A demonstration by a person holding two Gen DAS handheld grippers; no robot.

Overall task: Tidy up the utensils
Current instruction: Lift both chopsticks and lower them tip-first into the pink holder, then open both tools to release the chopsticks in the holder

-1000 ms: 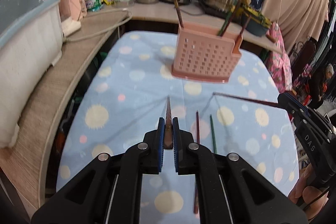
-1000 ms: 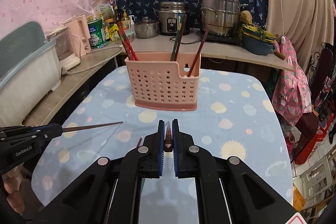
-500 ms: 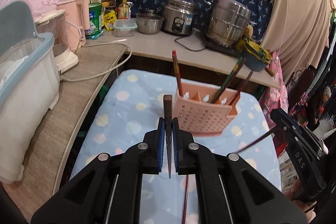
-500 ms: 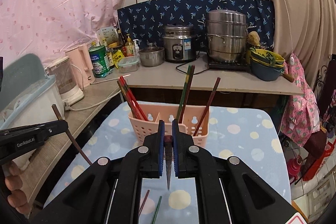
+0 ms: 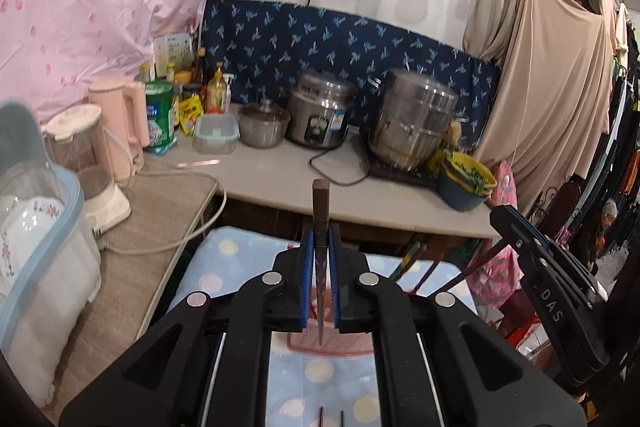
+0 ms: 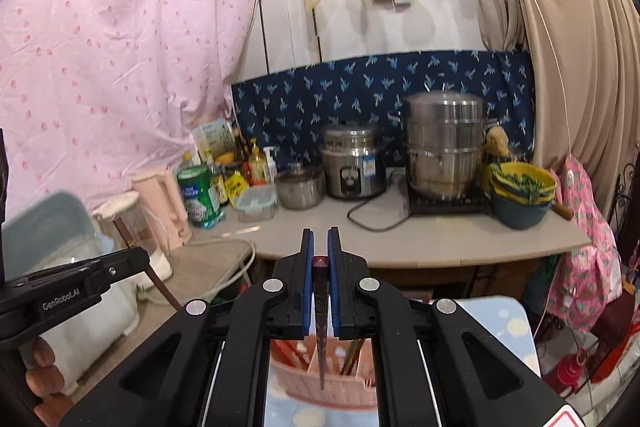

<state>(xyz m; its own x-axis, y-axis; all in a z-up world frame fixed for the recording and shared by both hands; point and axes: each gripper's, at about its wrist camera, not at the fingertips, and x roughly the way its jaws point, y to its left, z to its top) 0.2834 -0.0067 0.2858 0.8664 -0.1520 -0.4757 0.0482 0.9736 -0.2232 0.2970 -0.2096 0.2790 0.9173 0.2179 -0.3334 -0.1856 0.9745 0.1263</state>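
My left gripper is shut on a dark brown chopstick, held upright with its tip pointing down over the pink utensil basket. My right gripper is shut on another dark chopstick, tip down over the same pink basket, which holds several chopsticks in its compartments. The right gripper shows in the left wrist view, the left gripper in the right wrist view. Two loose chopsticks lie on the spotted blue cloth.
A grey counter behind holds a rice cooker, a steel steamer pot, a small pot, bottles, a pink kettle and stacked bowls. A white tub stands at the left. Curtains hang at the right.
Both grippers have risen and tilted up, each with its chopstick turned from lying flat to tip-down above the basket. The basket has dropped to the bottom of both views.
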